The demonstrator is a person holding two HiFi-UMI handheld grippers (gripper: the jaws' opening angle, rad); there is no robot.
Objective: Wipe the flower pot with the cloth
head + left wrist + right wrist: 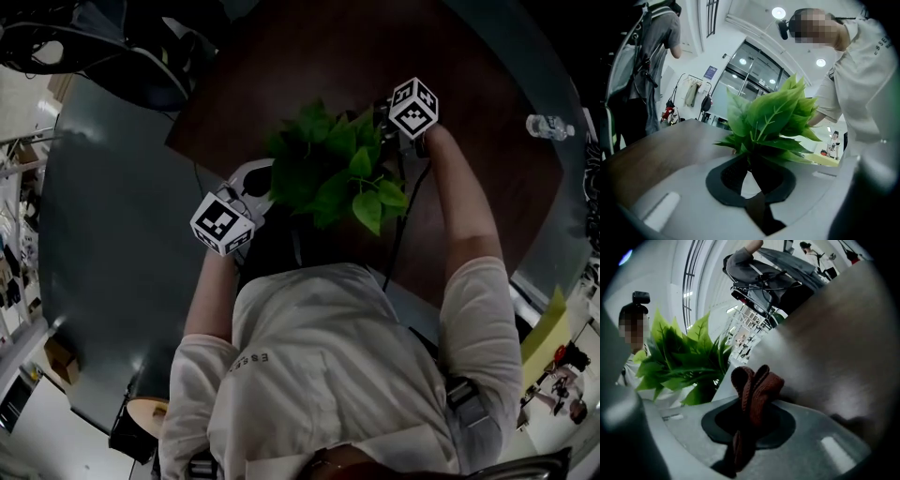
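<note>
Rust-brown knit cloth (754, 390) is bunched and pinched in the right gripper's (751, 425) jaws, with a fold standing out just past their tips. The left gripper's (750, 174) jaws are pressed together on what looks like the white rim of the pot (748, 186), right at their tips, and the plant (768, 117) rises just beyond. From the right jaws the leaves sit ahead and to the left, hiding the pot wall, with bare counter (834, 357) ahead to the right. To wipe well, the fold should meet the wall flat, below the leaves, while the left grip steadies the pot against tipping.
</note>
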